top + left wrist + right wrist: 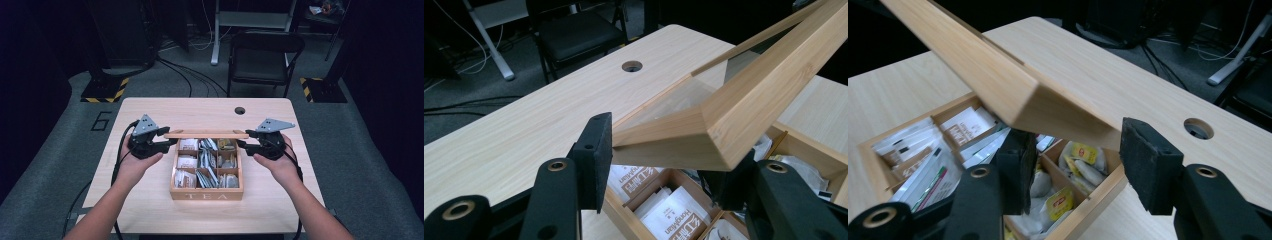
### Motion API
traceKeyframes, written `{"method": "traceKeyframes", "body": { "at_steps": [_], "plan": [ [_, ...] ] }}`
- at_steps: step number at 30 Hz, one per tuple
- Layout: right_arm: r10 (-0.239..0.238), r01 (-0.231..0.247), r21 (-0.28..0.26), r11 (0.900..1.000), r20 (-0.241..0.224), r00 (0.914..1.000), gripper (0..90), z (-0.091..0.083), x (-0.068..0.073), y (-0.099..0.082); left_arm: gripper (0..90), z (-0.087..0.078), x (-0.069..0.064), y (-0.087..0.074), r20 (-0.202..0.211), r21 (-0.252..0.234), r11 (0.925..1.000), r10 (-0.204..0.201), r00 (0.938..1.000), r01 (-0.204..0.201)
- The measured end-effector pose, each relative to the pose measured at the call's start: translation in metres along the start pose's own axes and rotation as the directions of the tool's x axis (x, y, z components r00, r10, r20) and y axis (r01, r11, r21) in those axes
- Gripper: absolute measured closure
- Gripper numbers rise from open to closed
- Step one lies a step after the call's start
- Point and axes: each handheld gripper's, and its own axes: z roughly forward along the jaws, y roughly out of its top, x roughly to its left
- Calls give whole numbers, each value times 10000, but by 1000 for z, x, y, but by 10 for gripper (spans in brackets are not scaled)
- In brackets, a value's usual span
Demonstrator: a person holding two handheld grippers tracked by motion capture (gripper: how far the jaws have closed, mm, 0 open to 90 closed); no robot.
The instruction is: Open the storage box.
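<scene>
Step in hand: you are swinging the lid (206, 134) of the tea box (206, 194) on its back edge, one gripper at each front corner; I judge it is partway through its swing.
Lid: it stands raised over the tea box, its front edge lifted above the compartments of tea bags (205, 169).
Left gripper (161, 141): at the tea box's left side, jaws straddling the lid's corner frame. One pad (596, 160) sits beside the wood; the other is hidden under the corner, so I cannot tell whether it bites.
Right gripper (250, 143): at the tea box's right side, jaws partly open around the other corner. The near pad (1148, 165) stands clear of the wood, so the lid seems to rest on the jaws, not clamped.
Do it well: keep both corners level with each other so the lid does not twist.
Watch: an unclamped corner may slip and drop onto the tea box.
</scene>
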Motion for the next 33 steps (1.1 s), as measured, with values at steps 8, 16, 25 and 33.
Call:
{"method": "traceKeyframes", "body": {
  "at_steps": [8, 16, 25, 33],
  "plan": [
    [160, -150, -432, 9990, 238, 9996, 530, 9, -5, 8, 506, 3, 6, 6, -46, -197, 9992, -345, 9994, 344],
    [257, -237, -423, 9988, 490, 9985, 538, 13, -7, 13, 527, 9, 7, 6, -573, -111, 9987, -500, 9971, 494],
    [608, -581, -536, 9969, 504, 9969, 536, 17, -11, 16, 578, 15, 10, 7, -776, -209, 9985, -514, 9957, 500],
    [538, -506, -585, 9970, 546, 9971, 544, 20, -14, 16, 597, 16, 11, 7, -874, -84, 9996, -258, 9958, 252]
  ]
}}
